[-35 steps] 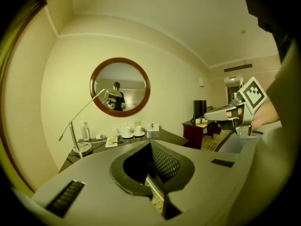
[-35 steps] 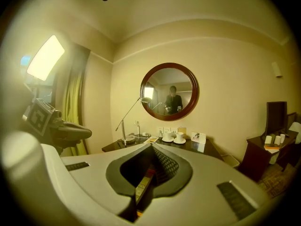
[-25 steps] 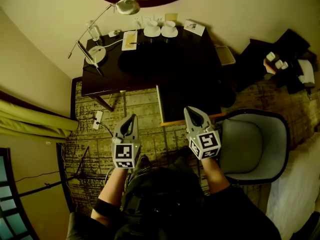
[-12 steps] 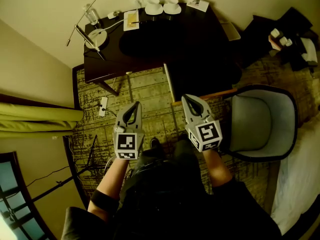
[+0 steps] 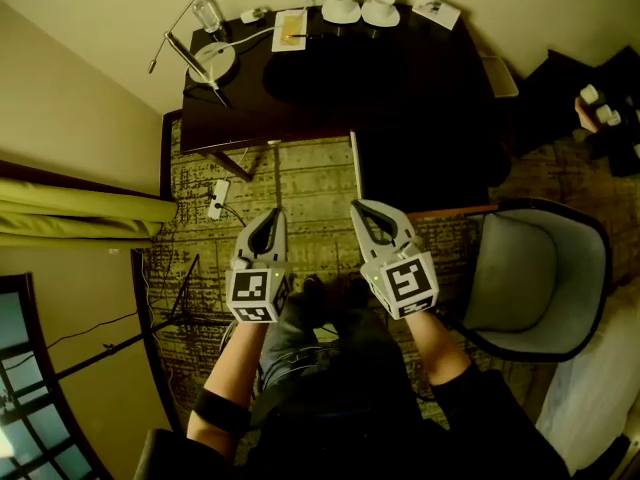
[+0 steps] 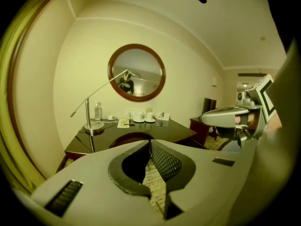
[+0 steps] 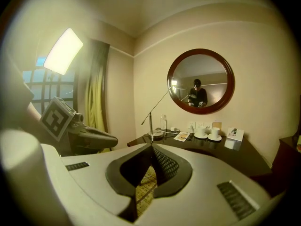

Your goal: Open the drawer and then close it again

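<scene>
Since neither claw touches anything and the desk (image 5: 330, 98) stands ahead of both, the job looks, by my reading, either not begun or already finished; which of the two these views cannot settle. The drawer itself I cannot pick out. It presumably belongs to the desk's near section (image 5: 420, 168), ahead and to the right of the right gripper (image 5: 357, 207), behind the wooden front edge (image 5: 450, 211), but nothing there shows it pulled out or pushed home. If it has yet to be opened, a reach forward to that edge remains, then the pull and the push back. The left gripper (image 5: 271, 213) has just been easing its jaws apart by a hair, yet the tips look as good as closed, with only carpet (image 5: 300, 183) showing through the slit and nothing between them. The right gripper's jaws are pressed fully together and empty. Both forearms (image 5: 235, 368) stretch forward from the body, the claws side by side and near each other, aimed ahead and somewhat down, marker cubes (image 5: 255, 296) turned upward. A chair (image 5: 530, 278) sits off to the right gripper's right.
</scene>
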Action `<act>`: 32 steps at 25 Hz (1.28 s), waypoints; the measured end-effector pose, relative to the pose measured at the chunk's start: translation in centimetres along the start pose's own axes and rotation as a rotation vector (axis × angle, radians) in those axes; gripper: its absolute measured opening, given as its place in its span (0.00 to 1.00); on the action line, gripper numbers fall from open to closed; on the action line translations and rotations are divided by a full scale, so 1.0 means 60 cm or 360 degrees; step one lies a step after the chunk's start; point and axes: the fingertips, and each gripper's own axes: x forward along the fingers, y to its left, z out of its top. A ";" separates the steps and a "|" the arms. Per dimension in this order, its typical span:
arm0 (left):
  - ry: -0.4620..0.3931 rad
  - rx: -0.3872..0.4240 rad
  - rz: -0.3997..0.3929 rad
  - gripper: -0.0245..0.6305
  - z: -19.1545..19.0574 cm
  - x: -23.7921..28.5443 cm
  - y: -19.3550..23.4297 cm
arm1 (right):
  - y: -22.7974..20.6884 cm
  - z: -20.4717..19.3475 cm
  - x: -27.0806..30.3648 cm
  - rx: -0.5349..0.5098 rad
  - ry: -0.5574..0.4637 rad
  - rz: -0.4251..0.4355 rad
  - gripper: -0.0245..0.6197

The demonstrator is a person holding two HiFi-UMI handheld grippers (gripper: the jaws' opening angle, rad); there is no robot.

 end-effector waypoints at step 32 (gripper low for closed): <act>-0.0275 -0.1811 -0.0201 0.33 -0.384 0.502 0.363 | 0.015 -0.287 0.481 -0.0261 0.0113 -0.0068 0.04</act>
